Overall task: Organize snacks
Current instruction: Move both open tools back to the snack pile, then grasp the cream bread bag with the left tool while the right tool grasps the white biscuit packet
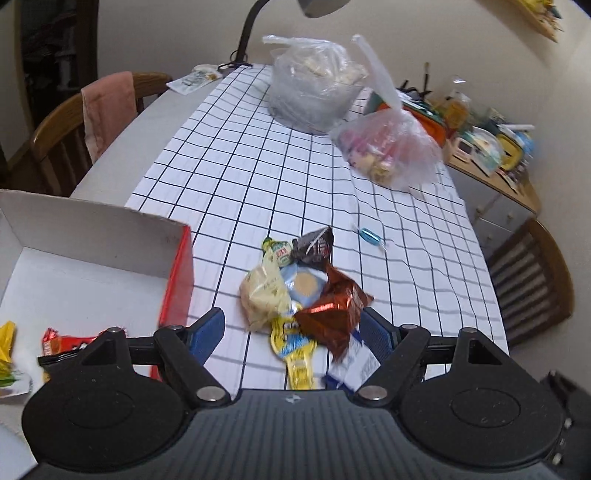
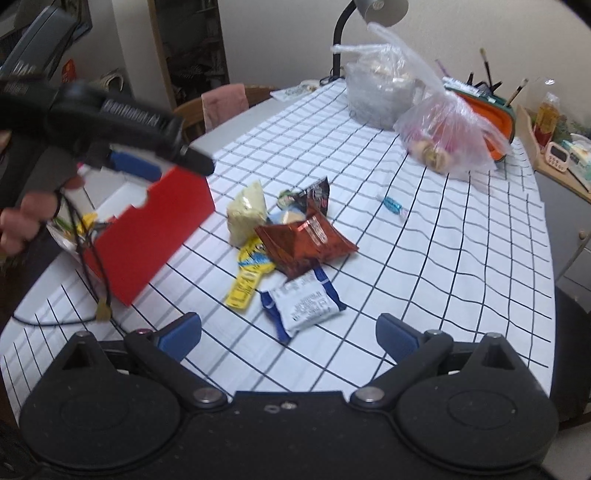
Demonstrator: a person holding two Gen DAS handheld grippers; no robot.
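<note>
A pile of snack packets lies on the checked tablecloth: a copper-red foil pack [image 1: 334, 308] [image 2: 303, 242], a pale yellow pack [image 1: 264, 293] [image 2: 246, 214], a yellow strip pack [image 1: 295, 354] [image 2: 249, 275], a dark pack [image 1: 314, 245] [image 2: 317, 192] and a blue-white pack [image 2: 303, 301]. A red box [image 1: 92, 258] [image 2: 155, 229] with white inside stands left of the pile and holds a few snacks [image 1: 59, 341]. My left gripper [image 1: 293, 330] is open, its fingers either side of the pile's near end. My right gripper [image 2: 290, 334] is open and empty, just before the blue-white pack.
A blue wrapped candy [image 1: 369, 236] [image 2: 393, 205] lies alone right of the pile. Two clear plastic bags [image 1: 314, 81] [image 1: 391, 147] of snacks stand at the far end by a desk lamp [image 2: 369, 22]. Wooden chairs [image 1: 74, 125] [image 1: 532, 280] flank the table. A cluttered shelf [image 1: 491, 147] stands at the right.
</note>
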